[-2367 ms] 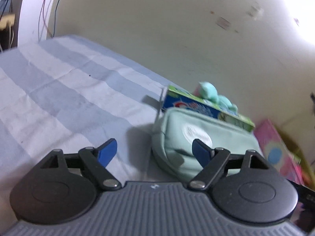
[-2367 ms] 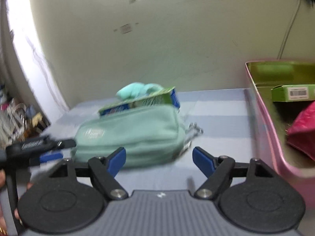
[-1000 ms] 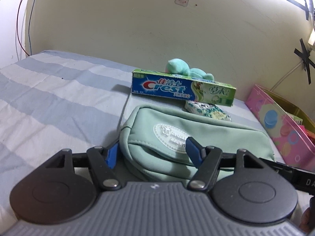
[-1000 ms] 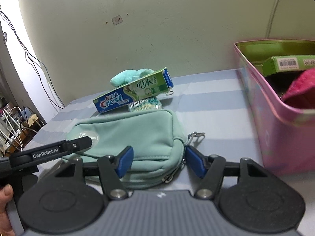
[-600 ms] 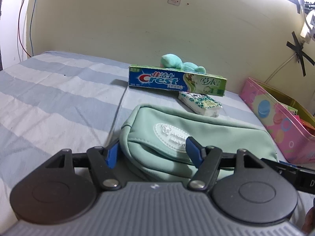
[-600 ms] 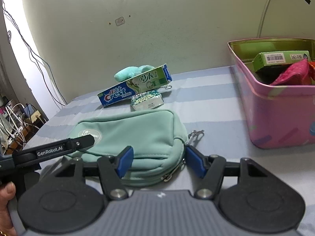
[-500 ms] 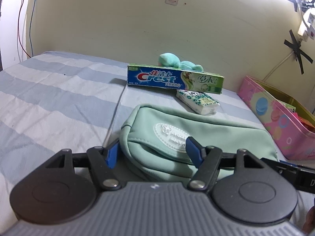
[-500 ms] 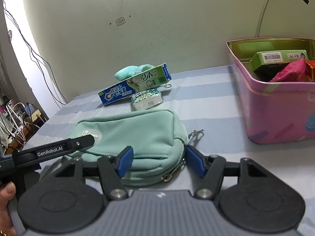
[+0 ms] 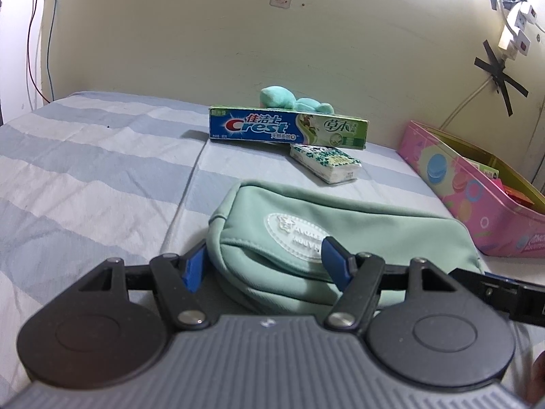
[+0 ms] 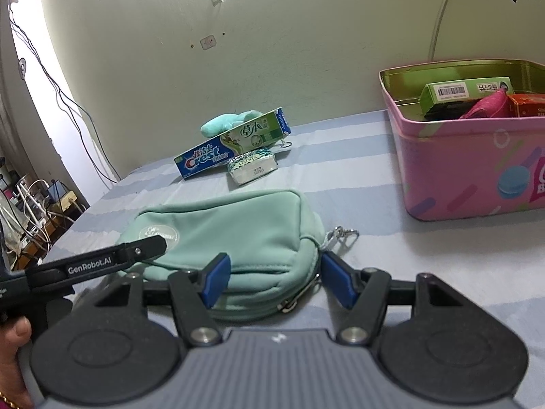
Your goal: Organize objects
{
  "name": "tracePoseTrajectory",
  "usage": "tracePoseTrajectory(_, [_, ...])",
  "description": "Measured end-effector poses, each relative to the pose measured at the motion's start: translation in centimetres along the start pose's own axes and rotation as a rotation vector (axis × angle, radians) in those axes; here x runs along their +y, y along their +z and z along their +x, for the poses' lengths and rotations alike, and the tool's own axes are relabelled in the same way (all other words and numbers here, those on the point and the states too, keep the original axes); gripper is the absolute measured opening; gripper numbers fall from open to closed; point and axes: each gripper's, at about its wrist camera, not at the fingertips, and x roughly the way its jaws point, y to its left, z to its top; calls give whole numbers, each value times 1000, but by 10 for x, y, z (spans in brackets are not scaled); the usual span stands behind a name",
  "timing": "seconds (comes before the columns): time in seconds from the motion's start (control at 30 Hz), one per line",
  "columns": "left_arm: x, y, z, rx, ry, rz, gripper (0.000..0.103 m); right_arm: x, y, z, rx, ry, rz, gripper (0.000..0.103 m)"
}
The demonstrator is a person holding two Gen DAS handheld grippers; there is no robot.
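Pouch clamped at both ends: L gripper, R gripper.

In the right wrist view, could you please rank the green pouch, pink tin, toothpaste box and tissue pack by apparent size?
1. Green pouch and pink tin: look alike; the pouch sits nearer and the tin is cut off at the frame edge, so unranked.
2. Toothpaste box.
3. Tissue pack, clearly smallest.

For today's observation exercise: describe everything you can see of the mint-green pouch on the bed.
The mint-green pouch is soft fabric, zipped, with a white oval badge on top and a metal clip at its right end. It lies flat on the striped sheet, short of the toothpaste box. The left claw grips its badge end, the right claw its clip end.
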Motion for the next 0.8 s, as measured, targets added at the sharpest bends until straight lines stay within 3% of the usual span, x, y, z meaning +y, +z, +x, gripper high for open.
tracePoseTrajectory(0.23, [-1,-2,-3,-2,5,-2,72,0,-1,-1,2,-1,-14,65])
tracePoseTrajectory(0.57, [4,1,1,5,-7,-13,74,11,-3,3,16,-8,-78,78])
tracePoseTrajectory(0.8, [5,2,1,6,-16,-10,74,12,-5,2,12,-13,-92,78])
